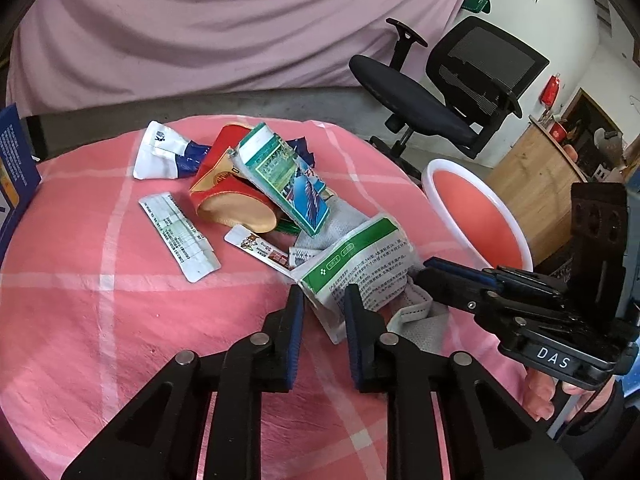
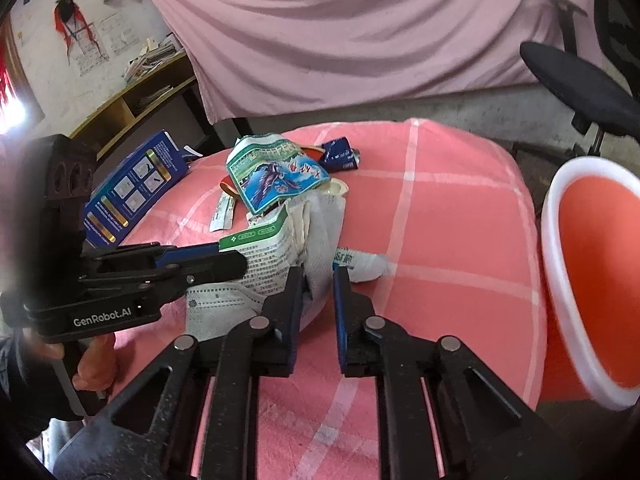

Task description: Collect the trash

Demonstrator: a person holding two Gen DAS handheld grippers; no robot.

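Left gripper [image 1: 323, 294] jaws part-open, straddling the lower edge of the green-and-white packet [image 1: 360, 264], pads beside it, not clearly clamped. Right gripper [image 2: 317, 276] jaws narrowly apart around a fold of the grey face mask [image 2: 320, 220]; cannot tell if pinched. Trash pile sits mid table [image 1: 80, 320] on pink checked cloth: red paper cup [image 1: 228, 196] on its side, teal-blue carton [image 1: 288, 180] leaning on it, white strip wrapper [image 1: 180, 236] flat, apart to the left. Orange bin [image 2: 592, 248] with white rim just off the table's right edge. Bare cloth near both grippers, open toward the bin
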